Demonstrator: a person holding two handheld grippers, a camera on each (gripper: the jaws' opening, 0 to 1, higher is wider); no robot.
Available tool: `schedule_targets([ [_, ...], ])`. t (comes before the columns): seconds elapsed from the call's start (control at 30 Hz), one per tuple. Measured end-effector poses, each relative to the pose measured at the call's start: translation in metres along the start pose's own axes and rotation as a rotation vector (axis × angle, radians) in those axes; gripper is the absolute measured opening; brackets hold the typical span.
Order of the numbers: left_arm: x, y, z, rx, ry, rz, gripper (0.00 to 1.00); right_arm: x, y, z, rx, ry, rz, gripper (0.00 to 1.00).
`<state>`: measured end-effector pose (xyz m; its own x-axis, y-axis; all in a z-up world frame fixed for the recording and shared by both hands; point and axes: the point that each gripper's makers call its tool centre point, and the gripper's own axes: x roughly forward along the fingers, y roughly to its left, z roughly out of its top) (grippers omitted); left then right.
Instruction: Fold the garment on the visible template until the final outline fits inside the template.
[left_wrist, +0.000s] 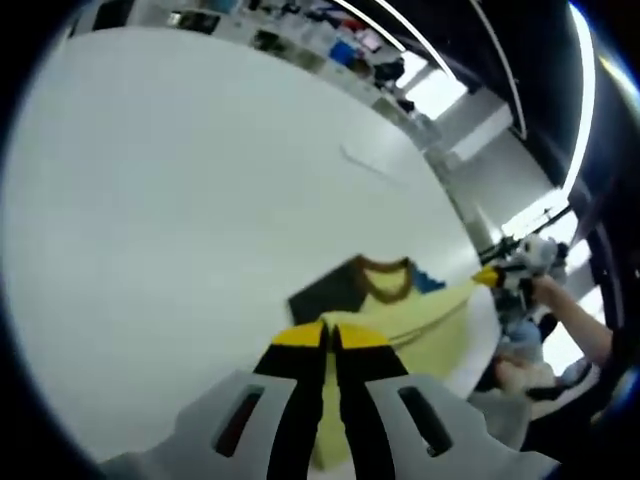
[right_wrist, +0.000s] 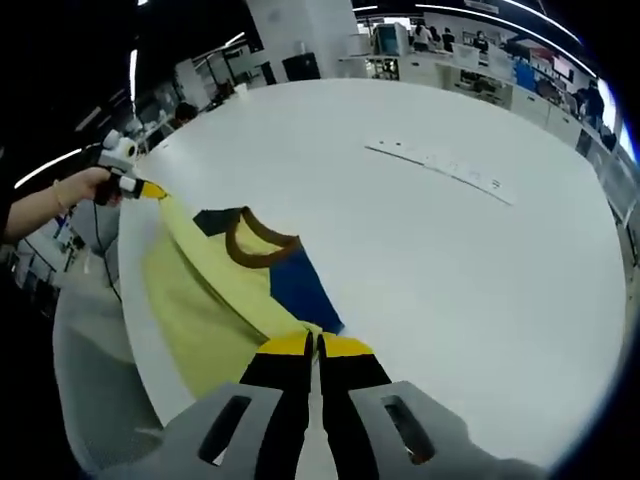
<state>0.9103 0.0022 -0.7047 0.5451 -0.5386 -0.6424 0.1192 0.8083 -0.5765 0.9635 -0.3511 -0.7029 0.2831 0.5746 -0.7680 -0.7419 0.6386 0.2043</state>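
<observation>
Left gripper view: the left gripper (left_wrist: 331, 338) pinches the yellow T-shirt (left_wrist: 420, 320) at one edge, jaws closed on cloth. The shirt, with brown collar (right_wrist: 255, 238) and blue sleeve (right_wrist: 300, 285), lies near the white table's (right_wrist: 430, 260) edge. The right gripper (right_wrist: 315, 345) clamps the opposite edge; a paper strip (right_wrist: 440, 165) lies well apart.

garment (right_wrist: 215, 290): soft matt cloth, pale yellow, with brown ribbed-looking collar (right_wrist: 255, 240) and blue panel (right_wrist: 300, 285) | table (right_wrist: 430, 260): smooth white top, faint sheen | right gripper (right_wrist: 316, 345): matt black-and-yellow jaws, grey plastic-looking body | left gripper (left_wrist: 329, 338): same finish | strip (right_wrist: 445, 168): flat, pale, paper-like
</observation>
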Motion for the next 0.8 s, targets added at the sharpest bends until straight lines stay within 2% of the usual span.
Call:
schedule_targets([
  [0.6, 0.027, 0.021, 0.010, 0.001, 0.032, 0.039, 0.00, 0.028, -0.014, -0.005, 0.008, 0.057, 0.012, 0.03],
  [0.8, 0.033, 0.022, 0.008, 0.000, 0.049, 0.041, 0.00, 0.035, -0.021, -0.007, 0.018, 0.066, 0.014, 0.03],
])
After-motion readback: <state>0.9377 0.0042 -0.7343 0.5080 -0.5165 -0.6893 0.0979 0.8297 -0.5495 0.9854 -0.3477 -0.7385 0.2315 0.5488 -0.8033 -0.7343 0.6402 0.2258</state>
